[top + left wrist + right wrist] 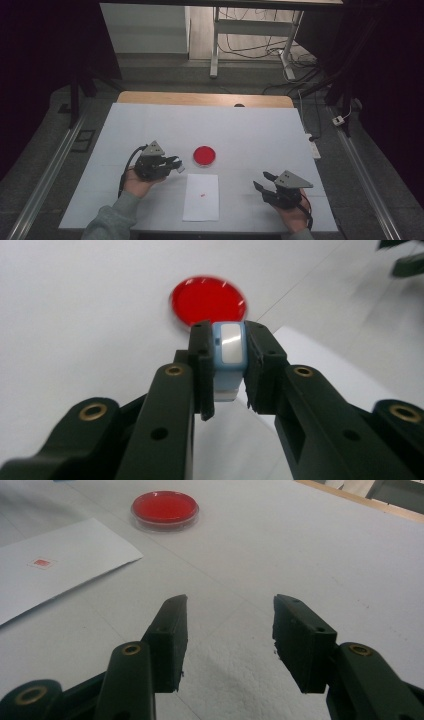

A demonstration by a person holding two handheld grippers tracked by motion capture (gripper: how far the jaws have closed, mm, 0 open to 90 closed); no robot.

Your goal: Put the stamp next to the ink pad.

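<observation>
A white table cover carries everything. A white sheet of paper lies near its near edge, about midway between the side edges, its long axis running from near edge to far edge, with a small red stamp mark close to its middle. Just beyond the sheet's far edge sits a round red ink pad dish.

The left gripper is clenched on a small light-blue stamp, held off the cover just beside the sheet's far left corner. In the left gripper view, the stamp's long axis runs along the jaws, its pale end pointing outward toward the dish.

The right gripper hovers near the near right corner of the cover, its jaws apart with nothing between them.

To ink well, I judge the stamp should come down square on the red surface with its face flat and be pressed lightly, then lifted straight off so the dish does not slide.
</observation>
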